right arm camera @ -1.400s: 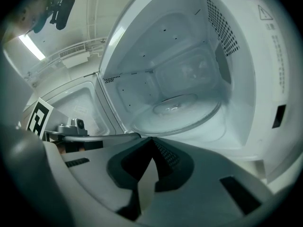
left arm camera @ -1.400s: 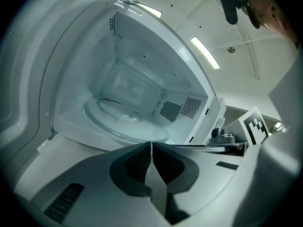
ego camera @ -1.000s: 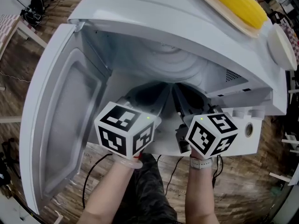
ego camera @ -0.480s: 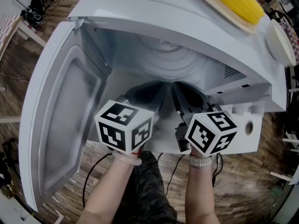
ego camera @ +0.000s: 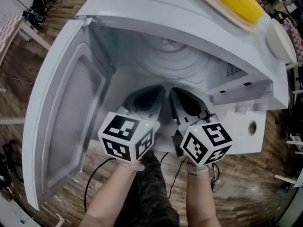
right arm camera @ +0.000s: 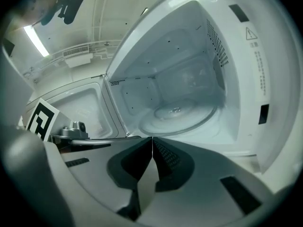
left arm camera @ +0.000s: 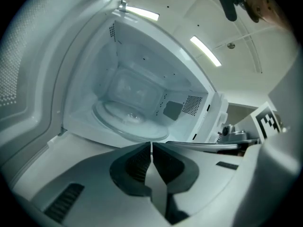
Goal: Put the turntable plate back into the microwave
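The white microwave (ego camera: 156, 13) stands with its door (ego camera: 66, 108) swung wide to the left. The clear glass turntable plate (ego camera: 176, 61) lies flat on the cavity floor; it also shows in the left gripper view (left arm camera: 128, 119) and the right gripper view (right arm camera: 177, 115). My left gripper (ego camera: 160, 90) (left arm camera: 151, 145) and right gripper (ego camera: 171, 91) (right arm camera: 152, 140) hover side by side at the cavity's mouth, just short of the plate. Both are shut, jaws pressed together with nothing between them.
A yellow corn cob (ego camera: 234, 1) lies on a wooden board on top of the microwave, next to a white round lid (ego camera: 280, 41). The control panel with a knob hole (ego camera: 252, 126) is on the right. Wooden floor and cables lie below.
Both grippers have drawn back a little from the cavity toward the person. The plate stays where it lay inside.
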### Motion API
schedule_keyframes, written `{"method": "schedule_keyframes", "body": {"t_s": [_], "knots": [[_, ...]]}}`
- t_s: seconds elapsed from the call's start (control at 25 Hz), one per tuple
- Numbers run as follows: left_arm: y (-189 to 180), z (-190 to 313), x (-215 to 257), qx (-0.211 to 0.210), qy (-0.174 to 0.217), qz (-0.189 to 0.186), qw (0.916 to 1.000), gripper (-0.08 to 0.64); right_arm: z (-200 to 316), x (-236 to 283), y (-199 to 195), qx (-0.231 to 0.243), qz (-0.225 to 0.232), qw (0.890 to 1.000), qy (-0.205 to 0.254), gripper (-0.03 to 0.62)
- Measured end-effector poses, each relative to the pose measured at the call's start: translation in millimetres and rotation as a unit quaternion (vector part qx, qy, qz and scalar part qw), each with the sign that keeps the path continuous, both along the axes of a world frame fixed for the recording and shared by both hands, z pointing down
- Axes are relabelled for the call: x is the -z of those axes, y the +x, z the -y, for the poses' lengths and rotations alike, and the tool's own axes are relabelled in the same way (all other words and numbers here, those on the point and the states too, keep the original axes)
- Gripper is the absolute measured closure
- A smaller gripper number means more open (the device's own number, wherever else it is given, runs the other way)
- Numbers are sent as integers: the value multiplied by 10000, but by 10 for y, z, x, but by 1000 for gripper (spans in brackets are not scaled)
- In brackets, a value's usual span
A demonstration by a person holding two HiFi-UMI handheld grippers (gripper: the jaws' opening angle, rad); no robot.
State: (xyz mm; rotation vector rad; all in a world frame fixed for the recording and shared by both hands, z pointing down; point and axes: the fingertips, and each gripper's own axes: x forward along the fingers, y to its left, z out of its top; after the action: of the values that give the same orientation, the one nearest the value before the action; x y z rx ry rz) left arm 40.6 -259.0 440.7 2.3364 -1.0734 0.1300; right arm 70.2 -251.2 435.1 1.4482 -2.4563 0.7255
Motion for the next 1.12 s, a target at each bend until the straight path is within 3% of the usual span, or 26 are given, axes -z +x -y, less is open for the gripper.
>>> {"method": "schedule_keyframes", "body": {"t_s": [0.24,0.68,1.12], "knots": [[-159,-64,237,253,533,238,9980,535,-95,232,-115,117,-92,9990,430,571],[-411,-453,633,395,1083,343,9927,535,-514,639,-320,156,-219,9953,933,571],[-573,-1128,894,136,1153,301,9928,535,-1198,986,-577,344,-453,9918,1141,571]]}}
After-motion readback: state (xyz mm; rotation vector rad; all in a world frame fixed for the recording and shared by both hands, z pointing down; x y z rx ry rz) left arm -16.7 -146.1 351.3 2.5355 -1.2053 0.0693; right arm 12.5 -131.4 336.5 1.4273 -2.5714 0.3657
